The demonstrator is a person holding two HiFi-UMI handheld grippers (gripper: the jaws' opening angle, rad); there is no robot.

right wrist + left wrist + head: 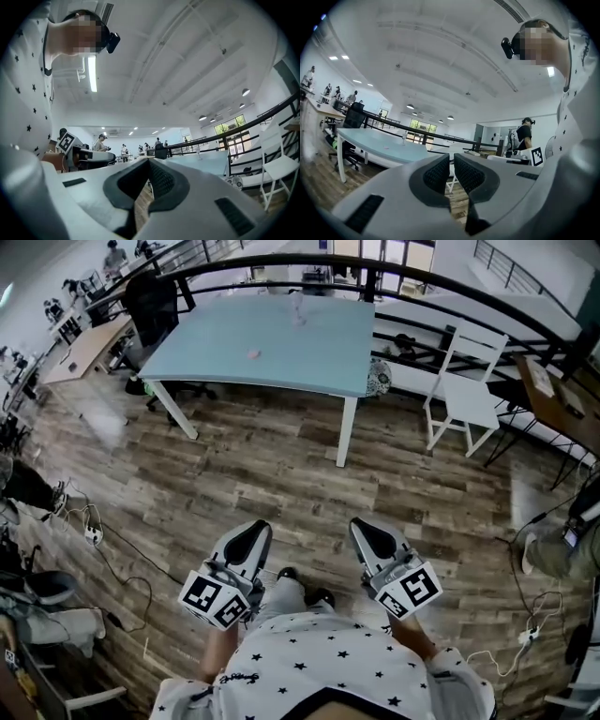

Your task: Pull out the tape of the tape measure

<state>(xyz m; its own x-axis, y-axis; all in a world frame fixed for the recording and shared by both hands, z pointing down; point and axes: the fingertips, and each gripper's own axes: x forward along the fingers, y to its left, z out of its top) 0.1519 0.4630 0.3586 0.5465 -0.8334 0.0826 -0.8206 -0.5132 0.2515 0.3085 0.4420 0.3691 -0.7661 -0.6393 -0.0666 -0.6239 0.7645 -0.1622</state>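
Observation:
Both grippers are held close to my body, pointing level over the wood floor. My left gripper (pixel 251 529) (pixel 451 157) is shut, its ribbed pads together with nothing between them. My right gripper (pixel 364 525) (pixel 149 162) is shut too and holds nothing. Well ahead stands a light blue table (pixel 309 362) (pixel 370 143) (pixel 206 161). On it lies a small pale object (pixel 253 353) (pixel 386 147), too small to tell whether it is the tape measure. A clear bottle (pixel 298 310) (pixel 404 137) stands further back. Both grippers are far from the table.
A white chair (pixel 464 395) stands right of the table, with a black railing (pixel 422 277) behind it and a black office chair (pixel 155 306) at its left end. Cables and a power strip (pixel 94 535) lie on the floor at left. A person (pixel 562 545) is at the right.

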